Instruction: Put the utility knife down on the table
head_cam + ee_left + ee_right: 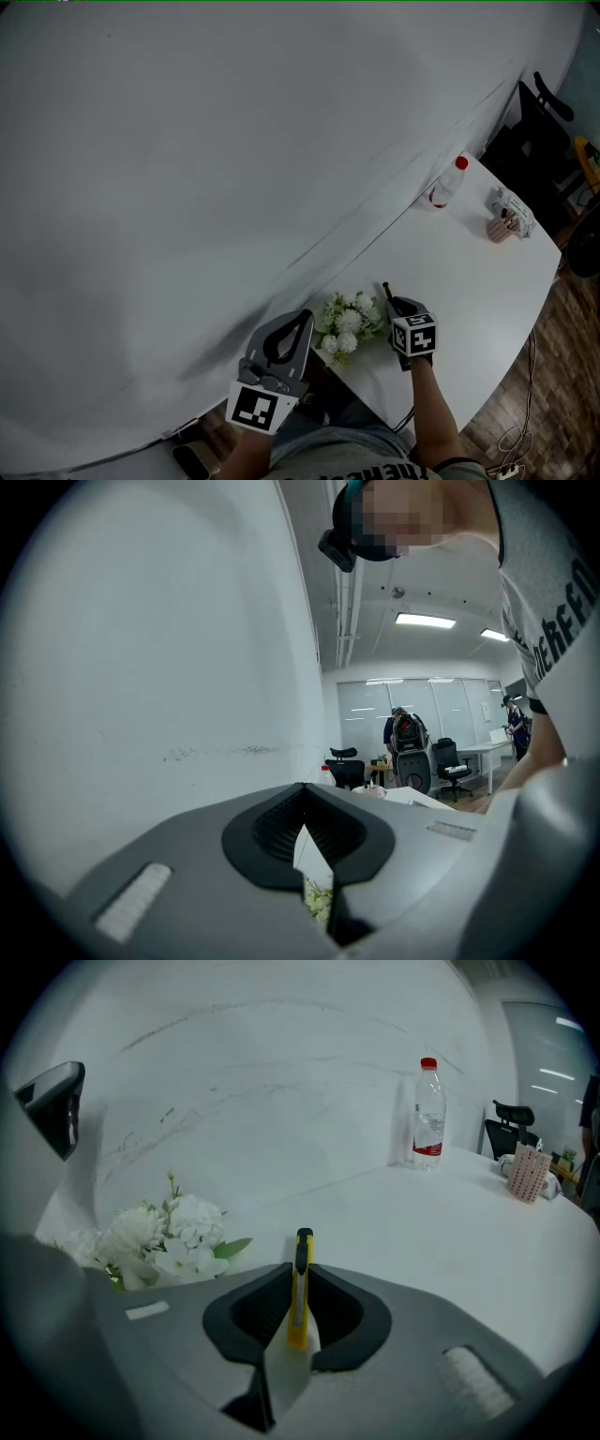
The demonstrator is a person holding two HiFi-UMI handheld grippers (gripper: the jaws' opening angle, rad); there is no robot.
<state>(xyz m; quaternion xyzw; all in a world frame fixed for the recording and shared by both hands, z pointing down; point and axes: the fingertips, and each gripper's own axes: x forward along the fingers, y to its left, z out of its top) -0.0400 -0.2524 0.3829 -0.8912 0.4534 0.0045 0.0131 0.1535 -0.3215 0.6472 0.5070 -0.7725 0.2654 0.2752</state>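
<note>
A yellow utility knife [300, 1283] with a black slider stands clamped between the jaws of my right gripper [298, 1290], its tip pointing forward over the white table [450, 1232]. In the head view the right gripper [394, 312] hovers above the table's near end, the knife's dark tip [385, 289] poking out beside the white flowers [348, 325]. My left gripper [293, 331] is held off the table's left edge, close to the white wall; its jaws are shut with nothing between them [302, 810].
White flowers [159, 1237] lie left of the knife. A water bottle with a red cap [427, 1115] stands at the far wall, also in the head view [449, 182]. A pink holder [527, 1174] sits far right. Office chairs [412, 752] stand behind.
</note>
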